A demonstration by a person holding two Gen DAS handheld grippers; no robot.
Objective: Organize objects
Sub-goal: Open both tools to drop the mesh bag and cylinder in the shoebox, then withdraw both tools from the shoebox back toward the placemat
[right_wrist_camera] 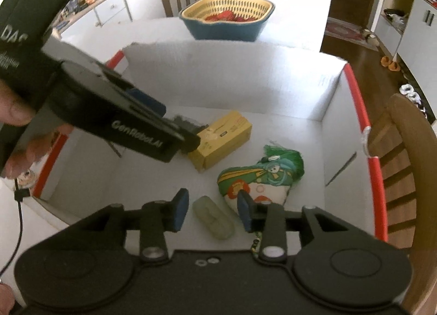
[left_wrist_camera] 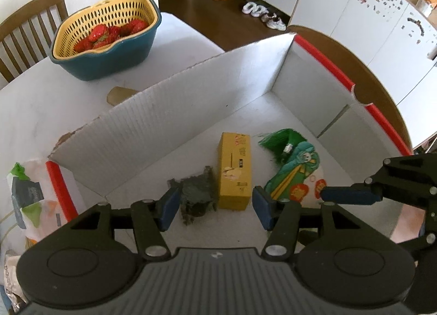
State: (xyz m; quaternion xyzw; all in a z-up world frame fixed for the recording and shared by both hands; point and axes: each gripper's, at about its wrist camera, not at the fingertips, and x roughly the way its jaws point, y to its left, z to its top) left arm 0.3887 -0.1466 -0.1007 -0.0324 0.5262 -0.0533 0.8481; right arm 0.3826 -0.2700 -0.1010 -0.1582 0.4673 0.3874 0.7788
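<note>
A white cardboard box (left_wrist_camera: 191, 102) with red-edged walls holds a yellow carton (left_wrist_camera: 235, 170), a dark green crumpled thing (left_wrist_camera: 196, 195) and a green printed pouch (left_wrist_camera: 295, 173). My left gripper (left_wrist_camera: 215, 208) is open and empty, hovering just above the crumpled thing and the carton's near end. In the right wrist view the carton (right_wrist_camera: 221, 137) and pouch (right_wrist_camera: 254, 178) lie in the box (right_wrist_camera: 232, 80), and a pale translucent object (right_wrist_camera: 215, 219) lies between the fingers of my open right gripper (right_wrist_camera: 213, 212), which is not closed on it. The left gripper (right_wrist_camera: 153, 137) reaches in from the left.
A teal and yellow colander of strawberries (left_wrist_camera: 109, 36) stands on the white table beyond the box. A plastic bag (left_wrist_camera: 30, 197) lies left of the box. Wooden chairs (right_wrist_camera: 404, 167) stand at the table's edges. A brown flat thing (left_wrist_camera: 117, 94) lies behind the box wall.
</note>
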